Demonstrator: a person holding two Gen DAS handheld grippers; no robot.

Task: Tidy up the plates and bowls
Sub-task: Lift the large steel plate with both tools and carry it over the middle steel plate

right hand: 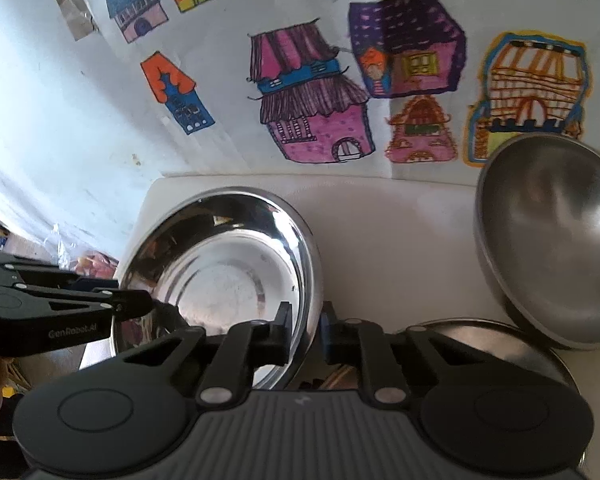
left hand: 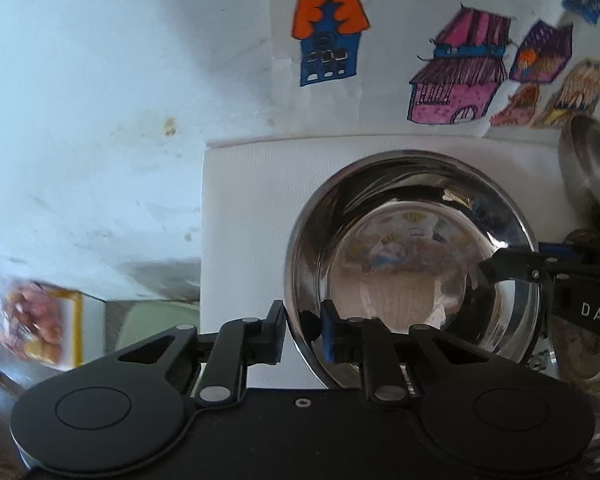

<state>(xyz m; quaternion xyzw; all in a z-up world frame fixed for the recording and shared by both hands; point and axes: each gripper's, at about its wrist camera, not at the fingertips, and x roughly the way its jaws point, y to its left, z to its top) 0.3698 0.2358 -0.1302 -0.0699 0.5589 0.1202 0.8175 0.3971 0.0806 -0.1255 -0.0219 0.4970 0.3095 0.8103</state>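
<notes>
A shiny deep steel plate (left hand: 400, 272) (right hand: 228, 272) lies on a white surface (right hand: 380, 240). My left gripper (left hand: 302, 320) is shut on the plate's near-left rim, one finger outside the wall and the blue-padded one inside. My right gripper (right hand: 305, 320) is shut on the opposite rim in the same way. Each wrist view shows the other tool across the plate: the right gripper (left hand: 486, 270) reaches in from the right, and the left gripper (right hand: 150, 304) from the left. The plate's base mirrors the wall drawings.
A matte steel bowl (right hand: 548, 248) (left hand: 592, 176) stands tilted on its edge at the right. It rests on a flat steel plate (right hand: 500, 344) (left hand: 584, 364). Coloured house drawings (right hand: 312, 96) cover the wall behind. A snack bag (left hand: 32, 320) lies lower left, beyond the surface's edge.
</notes>
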